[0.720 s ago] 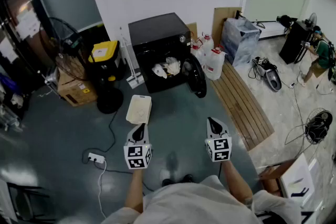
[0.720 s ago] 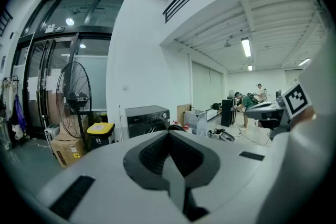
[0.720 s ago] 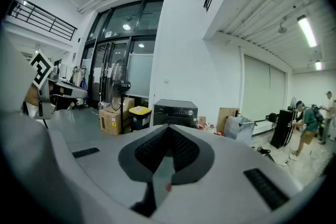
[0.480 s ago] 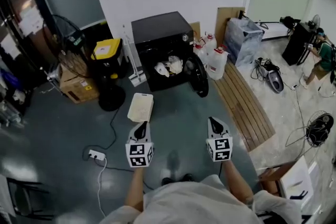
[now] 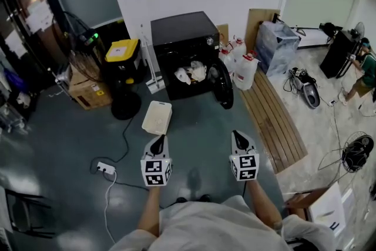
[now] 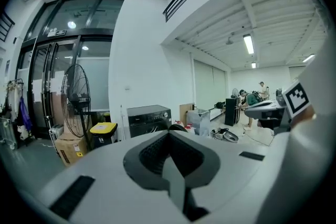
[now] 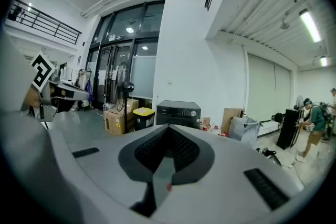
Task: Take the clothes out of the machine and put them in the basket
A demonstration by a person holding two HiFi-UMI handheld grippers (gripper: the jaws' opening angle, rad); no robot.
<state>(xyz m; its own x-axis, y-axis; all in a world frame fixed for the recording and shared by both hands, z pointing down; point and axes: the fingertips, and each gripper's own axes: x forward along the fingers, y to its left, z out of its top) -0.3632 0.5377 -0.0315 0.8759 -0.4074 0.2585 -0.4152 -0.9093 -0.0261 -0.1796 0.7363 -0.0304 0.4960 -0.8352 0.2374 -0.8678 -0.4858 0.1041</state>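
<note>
Since both grippers hang well short of the machine (image 5: 187,50), the step in hand is the approach: step closer, drop level with the open door (image 5: 222,86), and part the jaws before reaching in. Left gripper (image 5: 157,141) and right gripper (image 5: 237,137) are both clenched and empty. Clothes (image 5: 191,73): pale, crumpled, bunched at the drum mouth, possibly two pieces. Basket (image 5: 157,117) sits on the floor just before the machine.

Head view overhead; gripper views forward; all share machine (image 5: 182,31).
</note>
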